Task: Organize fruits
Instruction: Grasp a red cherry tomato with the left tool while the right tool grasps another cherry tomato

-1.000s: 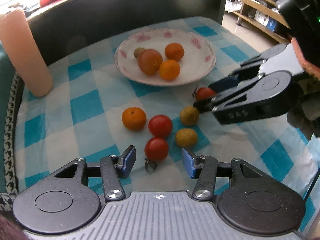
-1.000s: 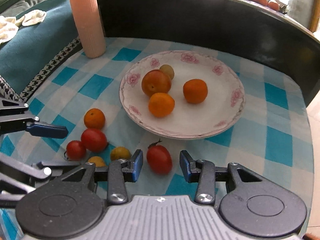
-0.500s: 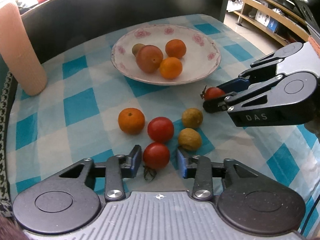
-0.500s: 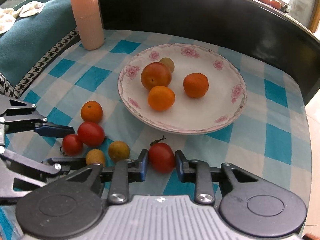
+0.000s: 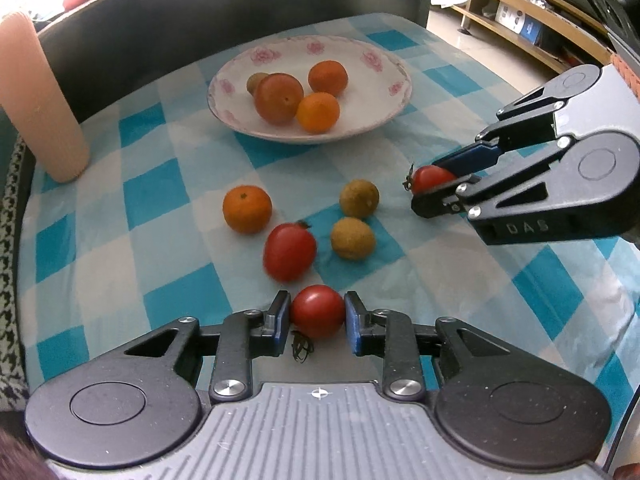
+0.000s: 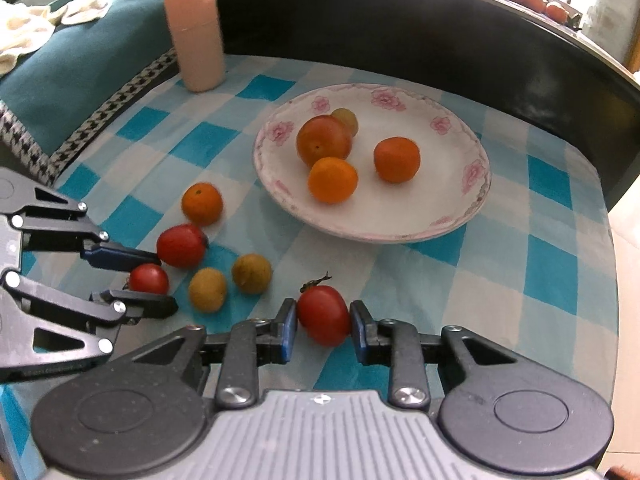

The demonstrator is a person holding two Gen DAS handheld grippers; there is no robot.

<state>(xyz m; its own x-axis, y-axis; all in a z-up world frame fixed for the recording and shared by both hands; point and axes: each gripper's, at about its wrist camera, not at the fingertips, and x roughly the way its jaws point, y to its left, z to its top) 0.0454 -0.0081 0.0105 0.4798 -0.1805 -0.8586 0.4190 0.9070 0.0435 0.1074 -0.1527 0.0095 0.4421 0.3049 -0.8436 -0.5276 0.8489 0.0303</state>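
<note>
The checked cloth [image 5: 152,200] is covering the table, and the flowered plate [image 6: 460,216] is sitting on it toward the back, carrying three orange fruits and one small yellowish one. To the left of the plate, the pink cylinder [image 5: 40,100] is standing upright. In front of the plate an orange [image 5: 247,209], a loose tomato [image 5: 289,257] and two small brownish fruits [image 5: 352,238] are lying close together. My left claw [image 5: 317,318] is gripping a small red tomato [image 5: 318,311], narrow, both pads pressing its sides, just in front of that cluster. My right claw [image 6: 323,322] is clamping a stemmed tomato [image 6: 324,314] in front of the plate.
</note>
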